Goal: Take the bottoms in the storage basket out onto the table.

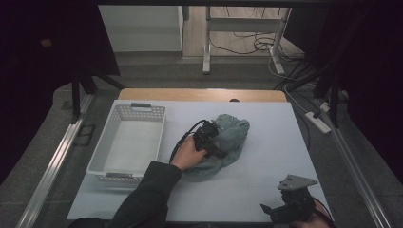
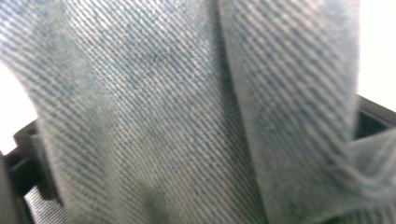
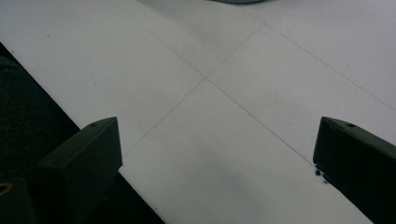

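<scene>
A crumpled blue denim garment lies in a heap at the middle of the white table. A hand holds my left gripper pressed down onto the heap's left side. In the left gripper view the denim hangs right in front of the camera, and the two black jaws stand far apart at the frame's edges with cloth between them. My right gripper rests near the table's front right corner. It is open over bare white tabletop, with nothing between its fingers.
A white perforated basket stands at the table's left, nothing inside it. Beyond the far edge are metal desk legs and cables on the floor. Dark stands flank the table. Bare tabletop with thin seam lines stretches ahead of the right gripper.
</scene>
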A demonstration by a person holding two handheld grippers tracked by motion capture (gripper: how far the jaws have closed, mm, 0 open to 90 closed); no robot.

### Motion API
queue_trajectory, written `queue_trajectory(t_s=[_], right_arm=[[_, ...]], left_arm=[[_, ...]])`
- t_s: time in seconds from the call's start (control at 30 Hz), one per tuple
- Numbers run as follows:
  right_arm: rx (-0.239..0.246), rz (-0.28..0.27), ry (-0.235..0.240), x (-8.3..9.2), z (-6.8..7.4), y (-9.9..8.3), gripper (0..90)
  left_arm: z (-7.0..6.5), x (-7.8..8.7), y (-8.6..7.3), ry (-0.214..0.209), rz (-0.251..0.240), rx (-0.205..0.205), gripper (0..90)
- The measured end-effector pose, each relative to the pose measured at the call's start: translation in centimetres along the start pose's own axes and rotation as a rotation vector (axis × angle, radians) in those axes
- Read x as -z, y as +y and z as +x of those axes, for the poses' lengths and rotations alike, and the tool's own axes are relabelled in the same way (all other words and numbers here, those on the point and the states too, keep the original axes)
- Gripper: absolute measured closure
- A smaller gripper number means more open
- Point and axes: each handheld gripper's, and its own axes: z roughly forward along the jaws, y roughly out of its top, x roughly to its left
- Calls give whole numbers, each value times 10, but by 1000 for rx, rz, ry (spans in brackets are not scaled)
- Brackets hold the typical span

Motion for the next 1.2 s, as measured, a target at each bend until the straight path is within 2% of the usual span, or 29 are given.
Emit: queue_trajectory(t_s=[0.07,0.23,0.33,0.53,0.7,0.87,0.97,1.2], right_arm=[[0,0,0,0,0,0,14],[0,-1,-3,0,0,0,14],[-1,-2,-3,0,0,0,14],[1,-1,-5,0,0,0,14],[1,0,-4,0,0,0,14],[3,0,-6,0,1,0,14],[2,0,-6,0,0,0,14],[3,0,-7,0,1,0,14]], left_arm=[[-1,2,1,4,0,-19,0],[-3,12,1,23,-38,-26,0],[-3,16,2,19,-53,-25,0],[-9,31,7,17,-87,-76,0],[-12,37,11,7,-73,-103,0],[-10,39,7,-18,-88,-85,0],[-12,42,6,-26,-93,-90,0],[-21,47,3,39,-92,-145,0]])
